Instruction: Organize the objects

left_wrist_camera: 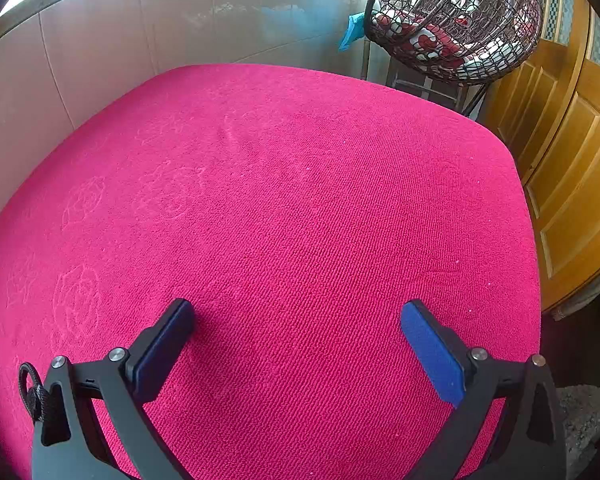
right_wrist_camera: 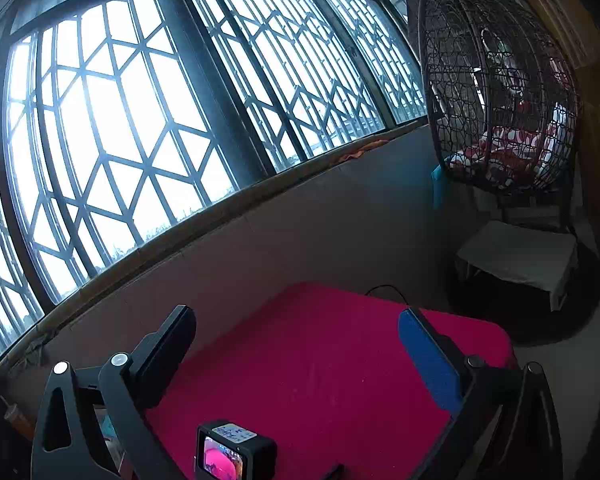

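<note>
Left wrist view: the left gripper (left_wrist_camera: 298, 320) has its jaws wide and empty, and ahead of them the pink tabletop (left_wrist_camera: 284, 184) shows nothing to organize.

Right wrist view: the right gripper (right_wrist_camera: 298, 326) is equally wide and empty; one small camera (right_wrist_camera: 236, 454) sits below its jaws. No objects show, so progress cannot be judged.

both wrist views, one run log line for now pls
left gripper: open, empty | right gripper: open, empty | pink cloth: no objects visible
</note>
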### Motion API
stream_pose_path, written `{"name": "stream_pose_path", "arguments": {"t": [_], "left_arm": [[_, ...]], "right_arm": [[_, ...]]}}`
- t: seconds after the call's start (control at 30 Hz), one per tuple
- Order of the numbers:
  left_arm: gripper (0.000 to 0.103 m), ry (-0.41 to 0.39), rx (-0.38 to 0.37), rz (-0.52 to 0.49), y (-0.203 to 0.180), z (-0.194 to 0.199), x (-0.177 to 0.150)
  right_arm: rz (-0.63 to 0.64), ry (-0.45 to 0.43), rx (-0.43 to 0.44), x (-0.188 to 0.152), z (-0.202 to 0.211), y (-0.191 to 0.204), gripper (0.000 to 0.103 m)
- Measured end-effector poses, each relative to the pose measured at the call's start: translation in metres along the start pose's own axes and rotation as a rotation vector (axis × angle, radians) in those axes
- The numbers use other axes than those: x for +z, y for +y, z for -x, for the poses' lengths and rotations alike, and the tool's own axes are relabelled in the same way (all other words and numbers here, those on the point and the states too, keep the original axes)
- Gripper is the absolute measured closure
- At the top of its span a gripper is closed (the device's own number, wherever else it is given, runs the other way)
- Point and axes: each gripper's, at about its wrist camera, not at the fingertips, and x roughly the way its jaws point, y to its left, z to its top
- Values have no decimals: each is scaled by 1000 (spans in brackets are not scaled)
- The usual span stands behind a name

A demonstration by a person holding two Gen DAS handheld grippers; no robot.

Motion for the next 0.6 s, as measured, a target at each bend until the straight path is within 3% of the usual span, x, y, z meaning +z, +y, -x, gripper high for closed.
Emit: {"name": "stream_pose_path", "arguments": {"t": [0.17, 0.27, 0.4, 0.6], "left_arm": [[0, 0, 0, 0, -1, 1, 0], [0, -1, 1, -2, -2, 1, -1], [0, 1, -2, -2, -2, 3, -2], [0, 0, -2, -2, 0, 3, -2]], "right_arm": [[27, 21, -19, -11, -4, -7, 0], [-28, 58, -13, -4, -10, -19, 0], [-27, 19, -45, 2, 0, -25, 0], [-16, 62, -75, -1, -8, -33, 0]]}}
